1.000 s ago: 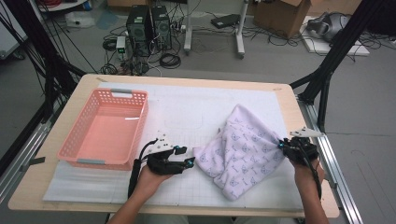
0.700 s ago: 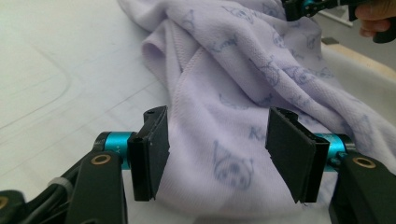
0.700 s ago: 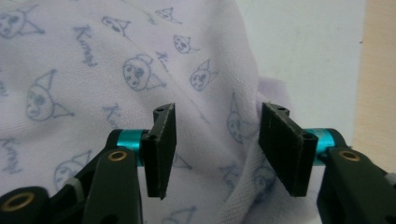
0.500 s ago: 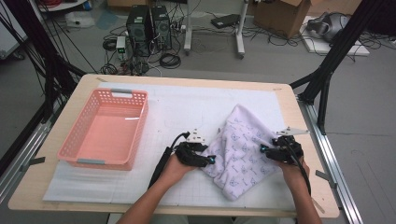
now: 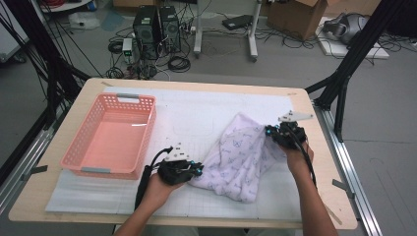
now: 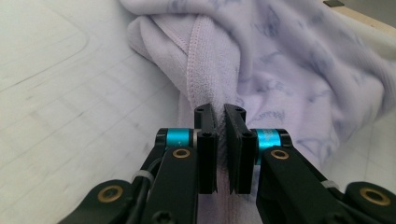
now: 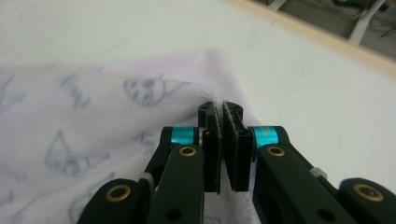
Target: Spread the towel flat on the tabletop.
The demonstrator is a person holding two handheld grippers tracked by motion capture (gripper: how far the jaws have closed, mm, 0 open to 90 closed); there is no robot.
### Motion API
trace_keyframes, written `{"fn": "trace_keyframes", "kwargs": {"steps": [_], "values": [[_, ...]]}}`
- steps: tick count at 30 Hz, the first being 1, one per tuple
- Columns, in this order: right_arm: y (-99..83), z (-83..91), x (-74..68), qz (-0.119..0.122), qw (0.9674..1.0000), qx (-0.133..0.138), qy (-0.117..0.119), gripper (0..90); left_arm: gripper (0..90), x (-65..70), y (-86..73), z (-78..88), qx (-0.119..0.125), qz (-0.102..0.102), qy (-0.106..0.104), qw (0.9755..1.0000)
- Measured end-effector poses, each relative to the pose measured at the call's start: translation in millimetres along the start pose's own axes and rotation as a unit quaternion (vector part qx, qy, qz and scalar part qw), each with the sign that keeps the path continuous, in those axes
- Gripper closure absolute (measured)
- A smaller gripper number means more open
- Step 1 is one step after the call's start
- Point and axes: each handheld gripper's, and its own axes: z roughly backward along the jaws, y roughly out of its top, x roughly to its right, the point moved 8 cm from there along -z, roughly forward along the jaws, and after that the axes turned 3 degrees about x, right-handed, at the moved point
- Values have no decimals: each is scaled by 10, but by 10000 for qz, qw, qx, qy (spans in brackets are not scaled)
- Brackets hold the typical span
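Note:
A lilac cloth (image 5: pixel 241 152) with a small blue print lies crumpled on the white mat (image 5: pixel 196 108). My left gripper (image 5: pixel 195 171) is at the cloth's near left corner. Its jaws have just been closing and now pinch a folded hem of the cloth (image 6: pixel 280 60) between the pads, as the left gripper (image 6: pixel 219 112) view shows. My right gripper (image 5: pixel 269 132) is at the cloth's far right edge. Its jaws have also just closed, and the right gripper (image 7: pixel 219 108) clamps a thin edge of the cloth (image 7: pixel 93 102).
A pink plastic basket (image 5: pixel 150 132) stands on the left half of the table, close to my left hand. The table's right edge (image 5: pixel 324 147) runs just beyond my right gripper. Black frame legs stand at both sides.
The left gripper reached right into the cloth, closed, and drew its corner back to the left. The right gripper moved left and away from me and shut on the right edge.

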Motion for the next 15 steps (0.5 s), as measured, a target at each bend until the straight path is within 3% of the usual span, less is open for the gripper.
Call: {"fn": "trace_keyframes", "kwargs": {"steps": [3, 8, 10, 11, 15], "values": [[237, -177, 36, -144, 9997, 168, -136, 868, 834, -72, -36, 109, 127, 129, 131, 9998], [513, -445, 22, -76, 9981, 162, -590, 866, 796, -146, -6, 160, 405, 267, 351, 9982], [534, -529, -35, -99, 9985, 68, -538, 816, 630, -154, -12, 144, 408, 273, 399, 9980], [530, -541, -45, -116, 9981, 56, -598, 747, 541, -168, -26, 133, 377, 285, 454, 9978], [480, -433, -95, -380, 9986, 214, -297, 615, 432, -185, -30, 108, 437, 416, 331, 9976]]}}
